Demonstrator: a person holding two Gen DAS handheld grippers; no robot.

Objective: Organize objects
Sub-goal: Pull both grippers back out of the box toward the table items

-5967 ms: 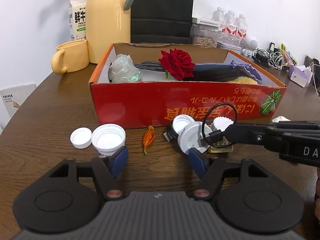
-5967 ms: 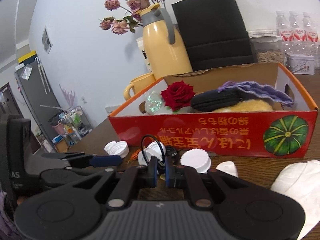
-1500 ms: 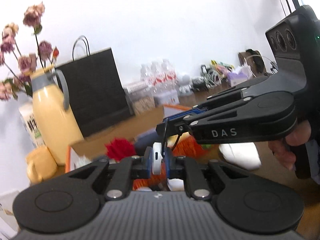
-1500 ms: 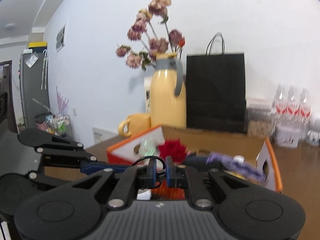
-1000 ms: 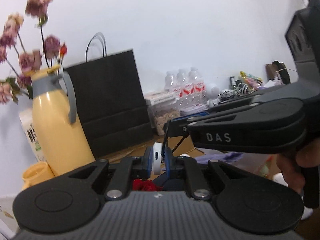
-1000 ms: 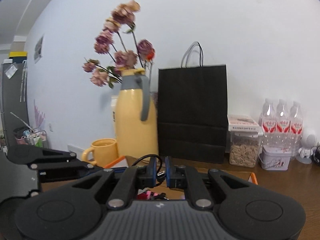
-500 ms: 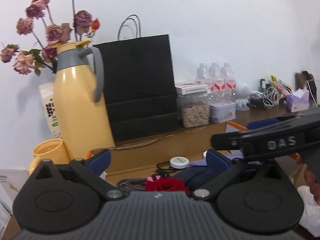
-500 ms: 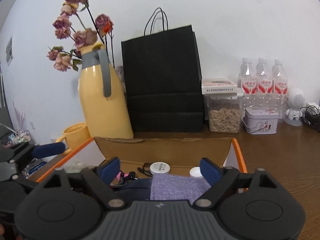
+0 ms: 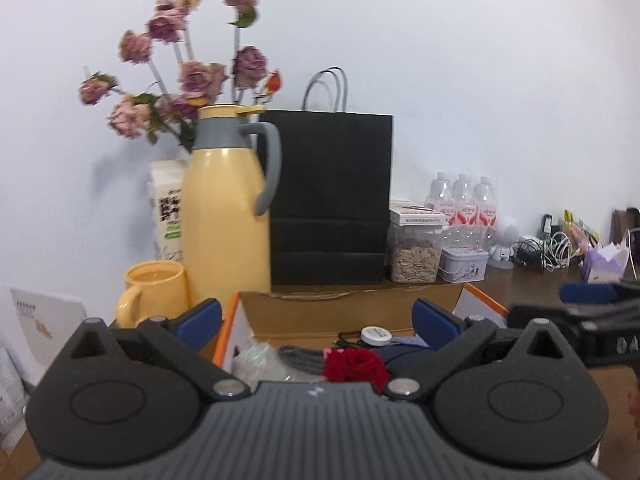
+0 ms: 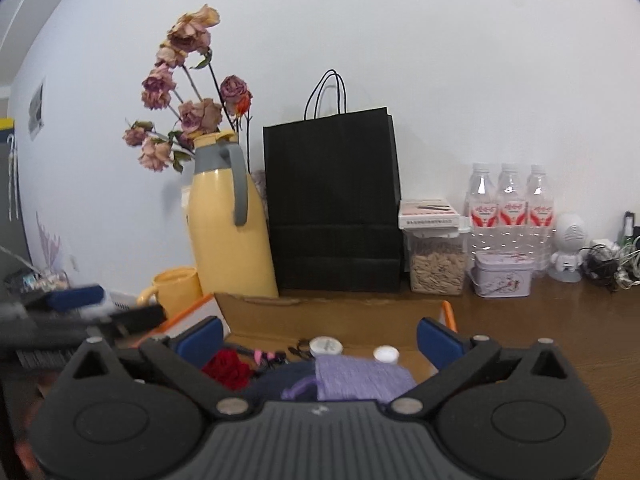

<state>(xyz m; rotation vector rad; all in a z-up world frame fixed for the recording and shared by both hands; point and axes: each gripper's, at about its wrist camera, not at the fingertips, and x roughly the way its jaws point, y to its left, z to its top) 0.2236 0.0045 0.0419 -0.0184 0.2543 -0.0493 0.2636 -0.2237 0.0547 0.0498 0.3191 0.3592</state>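
Box (image 10: 328, 312), 1 pc, cardboard w/ orange rim, on table at 12 o'clock of both grippers. Inside: 1 red rose (image 9: 356, 365), 1 purple cloth (image 10: 360, 380), 2 white round items, the disc (image 10: 326, 346) w/ thin black cord attached. Behind: 3 bottles (image 10: 510, 204), 1 black bag (image 10: 334, 204). Left gripper (image 9: 316, 316): jaws wide apart, empty. Right gripper (image 10: 318, 330): jaws just spread wide, nothing between.

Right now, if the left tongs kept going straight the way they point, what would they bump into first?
Probably the stuff in the cardboard box: the open left tongs aim slightly down over the red rose toward the small white round case and the box's back wall. Depth is hard to judge.
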